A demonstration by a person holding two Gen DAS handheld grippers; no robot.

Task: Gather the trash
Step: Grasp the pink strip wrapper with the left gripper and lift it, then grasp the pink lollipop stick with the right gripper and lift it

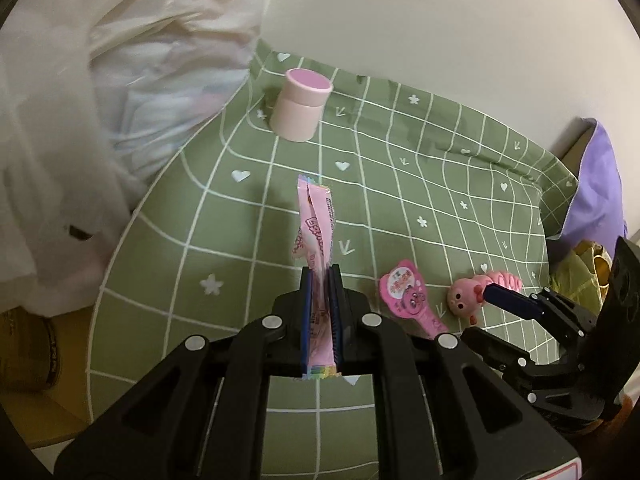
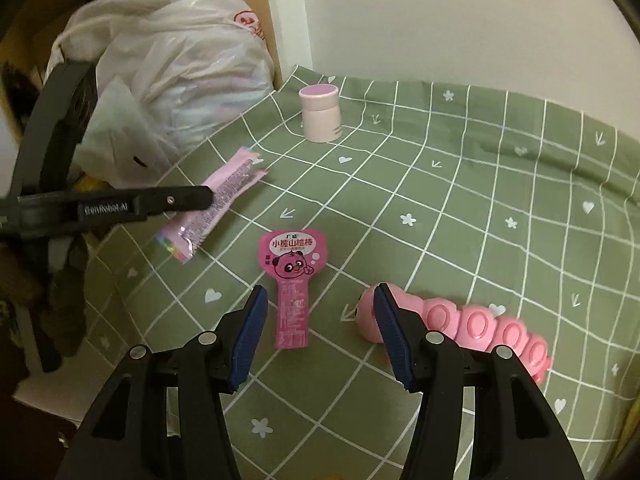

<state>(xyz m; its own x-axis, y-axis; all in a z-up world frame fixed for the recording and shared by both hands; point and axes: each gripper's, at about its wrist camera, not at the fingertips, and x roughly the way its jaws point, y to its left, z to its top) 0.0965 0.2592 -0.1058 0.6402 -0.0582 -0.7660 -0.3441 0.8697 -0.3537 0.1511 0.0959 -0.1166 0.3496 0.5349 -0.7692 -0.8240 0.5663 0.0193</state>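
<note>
My left gripper (image 1: 320, 276) is shut on a long pale-pink snack wrapper (image 1: 316, 224), held above the green checked tablecloth (image 1: 400, 184); the wrapper also shows in the right wrist view (image 2: 224, 196) under the left gripper's finger (image 2: 176, 202). A bright pink bear-printed wrapper (image 2: 292, 280) lies flat on the cloth, just ahead of and between the fingers of my open right gripper (image 2: 320, 304). It also shows in the left wrist view (image 1: 404, 292). A white plastic bag (image 2: 180, 68) full of trash bulges at the table's left edge.
A pink caterpillar toy (image 2: 460, 320) lies right of the bear wrapper, behind my right finger. A pale pink lidded jar (image 2: 320, 112) stands at the back of the cloth. A cardboard box (image 1: 40, 360) sits below left; a purple cloth (image 1: 596, 184) at far right.
</note>
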